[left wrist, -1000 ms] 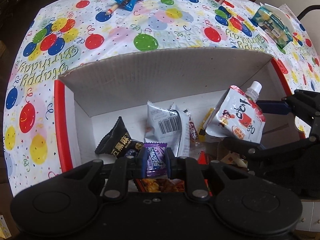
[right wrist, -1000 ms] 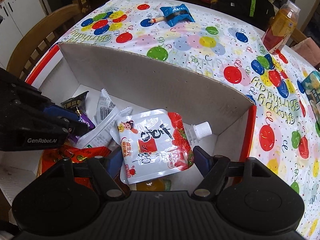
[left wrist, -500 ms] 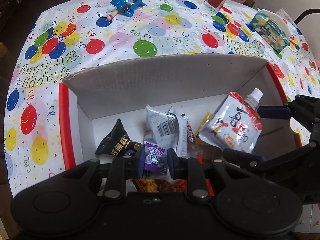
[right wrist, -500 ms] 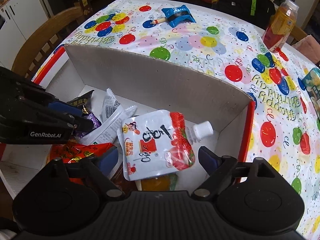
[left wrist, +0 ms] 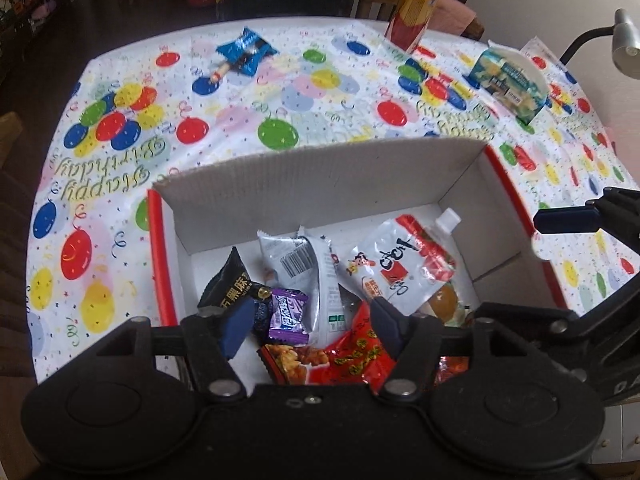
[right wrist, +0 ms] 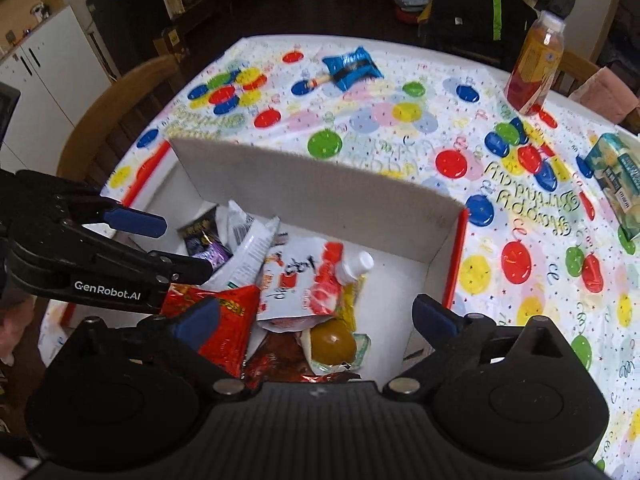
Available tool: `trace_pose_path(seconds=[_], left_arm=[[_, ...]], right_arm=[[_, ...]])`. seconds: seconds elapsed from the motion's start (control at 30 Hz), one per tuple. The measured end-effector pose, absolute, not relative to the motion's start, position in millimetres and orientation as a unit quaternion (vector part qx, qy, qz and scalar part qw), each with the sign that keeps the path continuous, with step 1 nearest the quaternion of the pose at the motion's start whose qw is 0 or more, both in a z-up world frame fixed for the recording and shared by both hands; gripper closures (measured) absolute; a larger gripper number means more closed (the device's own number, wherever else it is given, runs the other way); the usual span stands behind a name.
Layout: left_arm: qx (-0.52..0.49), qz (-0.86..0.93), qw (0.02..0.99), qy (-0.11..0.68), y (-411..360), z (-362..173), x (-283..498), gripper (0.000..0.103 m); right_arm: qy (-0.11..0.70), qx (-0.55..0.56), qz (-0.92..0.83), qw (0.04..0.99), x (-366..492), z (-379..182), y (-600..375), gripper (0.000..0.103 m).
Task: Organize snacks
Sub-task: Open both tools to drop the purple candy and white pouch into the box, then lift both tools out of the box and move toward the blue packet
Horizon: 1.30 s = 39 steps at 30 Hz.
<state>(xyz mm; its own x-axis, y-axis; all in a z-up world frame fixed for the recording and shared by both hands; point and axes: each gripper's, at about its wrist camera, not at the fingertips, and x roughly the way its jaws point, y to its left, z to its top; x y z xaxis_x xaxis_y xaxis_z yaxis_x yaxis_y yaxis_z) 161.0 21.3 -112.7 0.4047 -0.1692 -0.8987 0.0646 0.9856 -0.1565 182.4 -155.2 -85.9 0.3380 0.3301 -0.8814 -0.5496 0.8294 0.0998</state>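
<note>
A white cardboard box [left wrist: 320, 184] with red edges holds several snacks. My left gripper [left wrist: 310, 324] is open above its near side, and a purple candy [left wrist: 286, 314] lies loose in the box between the fingers. A white and red spout pouch [left wrist: 400, 268] rests on the pile inside. From the right wrist view, my right gripper [right wrist: 316, 316] is open above the box [right wrist: 320, 200], with the pouch [right wrist: 304, 280] lying free below it. A black packet [left wrist: 228, 284], a white wrapper [left wrist: 296, 260] and a red bag [left wrist: 352, 356] also lie inside.
On the balloon-print tablecloth a blue snack packet [left wrist: 246, 50] lies at the far side. A juice bottle [left wrist: 414, 12] stands far right and a green-blue carton [left wrist: 508, 80] sits to the right. A wooden chair [right wrist: 120, 108] stands at the table's left.
My left gripper opened and let go of the purple candy. My right gripper spread wider and the pouch dropped onto the pile. Both grippers drew back from the box.
</note>
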Motion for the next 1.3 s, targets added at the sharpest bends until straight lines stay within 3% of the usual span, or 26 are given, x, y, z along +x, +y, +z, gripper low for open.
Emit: trace_pose_path(seconds=[0.43,0.73,1.3], left_arm=[[-0.035,-0.064,0.875,0.478,27.6,-49.9,148.5,0.01],[-0.031,-0.038,0.891,0.452,39.3,-28.0,176.5,0.003],[-0.031,0.025,0.903,0.427,67.1,-38.0,287.3,0.001]], right_arm=[[0.479,-0.079,0.276,0.829,187.7,-6.7,-157.2,0.0],[0.469,-0.072,0.269,0.838,238.4,22.4,-141.8,0.0],[0.51,-0.041,0.263,0.818,388.6,-1.7,-100.1,0.0]])
